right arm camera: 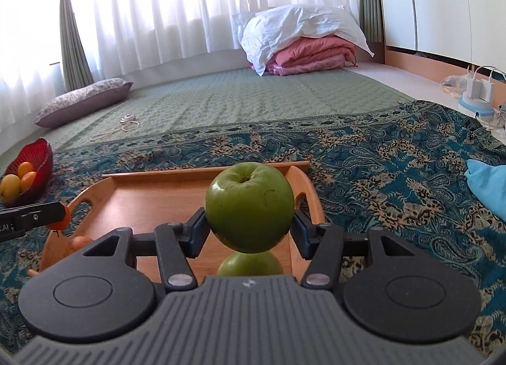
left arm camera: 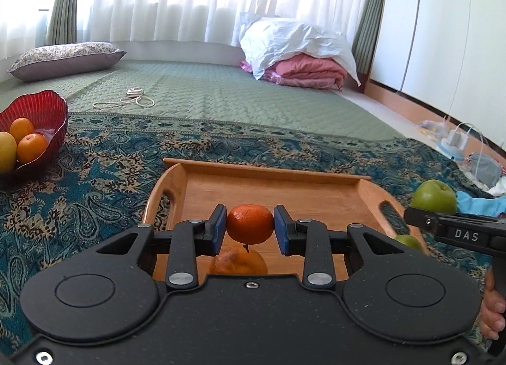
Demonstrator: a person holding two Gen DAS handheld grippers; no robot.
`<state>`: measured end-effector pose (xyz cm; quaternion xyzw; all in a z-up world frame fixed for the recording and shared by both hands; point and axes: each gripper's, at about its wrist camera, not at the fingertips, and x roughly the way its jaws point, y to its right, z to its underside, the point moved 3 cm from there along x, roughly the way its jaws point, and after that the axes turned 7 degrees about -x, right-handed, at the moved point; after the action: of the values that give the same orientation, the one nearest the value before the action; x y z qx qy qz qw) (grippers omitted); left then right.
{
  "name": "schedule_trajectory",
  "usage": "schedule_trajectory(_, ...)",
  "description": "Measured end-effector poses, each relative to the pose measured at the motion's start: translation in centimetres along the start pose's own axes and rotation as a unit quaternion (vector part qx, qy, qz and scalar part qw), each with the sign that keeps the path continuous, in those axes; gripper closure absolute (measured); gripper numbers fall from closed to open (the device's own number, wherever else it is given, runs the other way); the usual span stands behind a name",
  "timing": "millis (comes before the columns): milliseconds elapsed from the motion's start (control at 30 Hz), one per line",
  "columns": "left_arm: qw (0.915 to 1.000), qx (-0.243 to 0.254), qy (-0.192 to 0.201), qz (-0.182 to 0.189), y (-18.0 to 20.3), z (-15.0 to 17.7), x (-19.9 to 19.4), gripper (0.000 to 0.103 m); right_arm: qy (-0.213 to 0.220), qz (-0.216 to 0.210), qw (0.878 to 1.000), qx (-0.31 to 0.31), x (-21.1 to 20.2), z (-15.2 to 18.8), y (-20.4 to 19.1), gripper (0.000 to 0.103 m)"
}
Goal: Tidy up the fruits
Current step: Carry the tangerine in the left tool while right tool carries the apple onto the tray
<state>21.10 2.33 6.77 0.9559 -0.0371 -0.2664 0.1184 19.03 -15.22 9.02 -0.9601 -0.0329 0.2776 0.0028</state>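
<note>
1. While both my tools hang above the wooden tray (left arm camera: pixel 272 188), each carries one fruit, presumably so that like can be set with like.
2. Left gripper (left arm camera: pixel 250 229): closed partway on a tangerine (left arm camera: pixel 249 227), blue pads (left arm camera: pixel 220 222) pressing its two sides. Fruit small, round, dimpled skin, a short stalk hanging beneath. Held clear of the tray floor.
3. Second tangerine (left arm camera: pixel 240 262): lies on the tray directly below the held one, close to my left tool's body. I judge the pairing deliberate.
4. Right gripper (right arm camera: pixel 249 225): spread wide and clamped on a green apple (right arm camera: pixel 249 205), glossy, smooth, stem hollow turned up. Also held clear of the tray.
5. Second green apple (right arm camera: pixel 249 263): rests on the tray just under the held one, at the tray's right end.
6. Tray: pale wood, raised rim, cut-out handles at both ends; stands ahead of and beneath both tools on a paisley cloth (right arm camera: pixel 379 175), teal and tan.
7. Red bowl (left arm camera: pixel 47 112): far to the left of my left tool, ribbed and translucent, holding orange and yellow fruit. Likely where the fruit comes from, though I cannot tell for sure.
</note>
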Motion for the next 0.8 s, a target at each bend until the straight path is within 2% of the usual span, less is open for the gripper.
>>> schedule_trajectory(333, 0.9991, 0.000, -0.029, -0.032, -1.4, 0.3, 4.0, 0.073, -0.033, 0.013, 0.999, 0.003, 3.1, 0.2, 0.6, 0.044)
schedule_trajectory(800, 0.9976, -0.006, -0.061, -0.034, -1.7, 0.1, 6.7, 0.073, -0.082, 0.005, 0.996, 0.017, 5.6, 0.4, 1.2, 0.045)
